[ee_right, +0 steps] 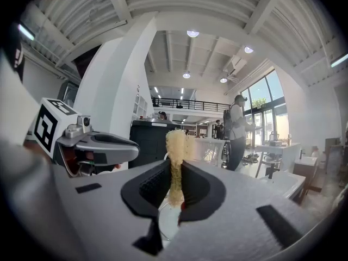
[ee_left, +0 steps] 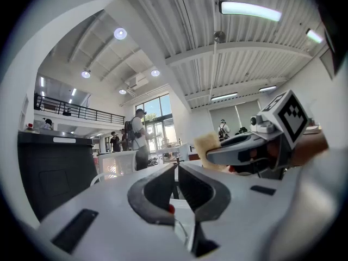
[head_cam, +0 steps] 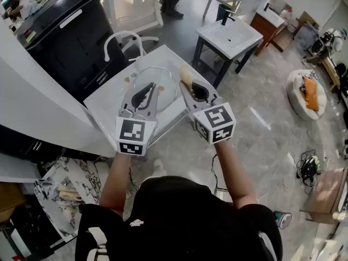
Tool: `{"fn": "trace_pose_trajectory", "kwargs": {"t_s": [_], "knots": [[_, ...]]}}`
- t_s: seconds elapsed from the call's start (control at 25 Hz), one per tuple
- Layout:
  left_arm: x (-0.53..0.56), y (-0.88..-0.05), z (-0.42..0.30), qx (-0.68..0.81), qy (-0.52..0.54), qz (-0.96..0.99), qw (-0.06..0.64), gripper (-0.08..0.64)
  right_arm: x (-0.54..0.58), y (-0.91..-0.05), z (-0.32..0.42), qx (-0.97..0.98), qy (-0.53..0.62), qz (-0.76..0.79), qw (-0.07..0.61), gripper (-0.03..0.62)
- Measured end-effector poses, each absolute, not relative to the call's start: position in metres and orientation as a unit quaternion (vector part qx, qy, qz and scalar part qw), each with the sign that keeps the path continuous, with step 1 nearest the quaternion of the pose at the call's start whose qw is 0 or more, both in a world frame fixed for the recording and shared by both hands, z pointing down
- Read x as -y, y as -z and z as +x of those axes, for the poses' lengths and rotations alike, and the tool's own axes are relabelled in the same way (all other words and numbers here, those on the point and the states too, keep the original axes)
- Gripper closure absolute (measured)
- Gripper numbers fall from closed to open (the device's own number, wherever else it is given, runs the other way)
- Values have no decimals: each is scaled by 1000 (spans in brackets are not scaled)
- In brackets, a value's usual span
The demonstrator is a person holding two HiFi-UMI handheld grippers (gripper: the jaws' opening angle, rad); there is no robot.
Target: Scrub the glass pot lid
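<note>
The glass pot lid is lying flat on the white table. It is a round, clear disc with a thin rim, and the left gripper is partly covering it in the head view. That gripper's dark ribbed jaws are sitting together with nothing between them, pointing level across the table. The right gripper is clamping a pale yellow sponge, coarse and fibrous. The sponge is standing on edge, its long axis running along the jaws and its end sticking out past the tips, just beside the lid's rim.
</note>
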State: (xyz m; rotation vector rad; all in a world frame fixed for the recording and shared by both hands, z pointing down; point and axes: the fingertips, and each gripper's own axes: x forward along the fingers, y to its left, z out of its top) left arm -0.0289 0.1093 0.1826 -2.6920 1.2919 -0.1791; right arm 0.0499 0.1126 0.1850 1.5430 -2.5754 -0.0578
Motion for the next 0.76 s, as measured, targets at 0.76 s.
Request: {"fn": "trace_pose_trajectory", "kwargs": {"t_s": [0.76], "knots": [[-175,-181,-10,-441,53,-892,82,540,-172,-193,60,864,21,500,62,571]]}}
